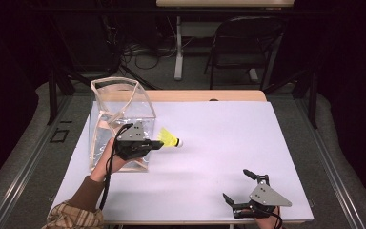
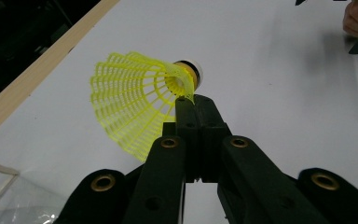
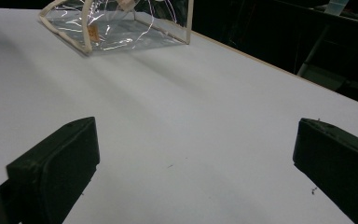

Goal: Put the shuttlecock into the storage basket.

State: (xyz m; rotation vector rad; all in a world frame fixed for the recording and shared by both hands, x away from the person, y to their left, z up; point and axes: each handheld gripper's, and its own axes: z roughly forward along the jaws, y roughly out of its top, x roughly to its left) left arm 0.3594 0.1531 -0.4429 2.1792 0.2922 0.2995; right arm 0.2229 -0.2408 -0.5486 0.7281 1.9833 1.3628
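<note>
Shuttlecock (image 2: 140, 100) is the piece in play, bright yellow with a pale cork tip, and starting from the left side of the table (image 1: 209, 157) there is the clear bag (image 1: 119, 114), a see-through plastic bag with cream trim, standing upright with its mouth open near the far left corner. Just in front of it sits the left gripper (image 1: 158, 144), jaws pinched tight on the edge of the yellow skirt close to the cork, as the left gripper view makes plain, and the shuttlecock pokes out to the right of the bag, cork end pointing toward the table's middle. It looks lifted or barely resting on the white surface; hard to call. That grip is thin, only a sliver of mesh, so the risk is the shuttlecock pivoting or slipping out on the swing toward the bag, or its flared skirt catching the bag's rim and tipping the light bag over. Across to the right, well apart near the front edge, the right gripper (image 1: 240, 186) rests with jaws spread wide, holding nothing, white tabletop between them.
</note>
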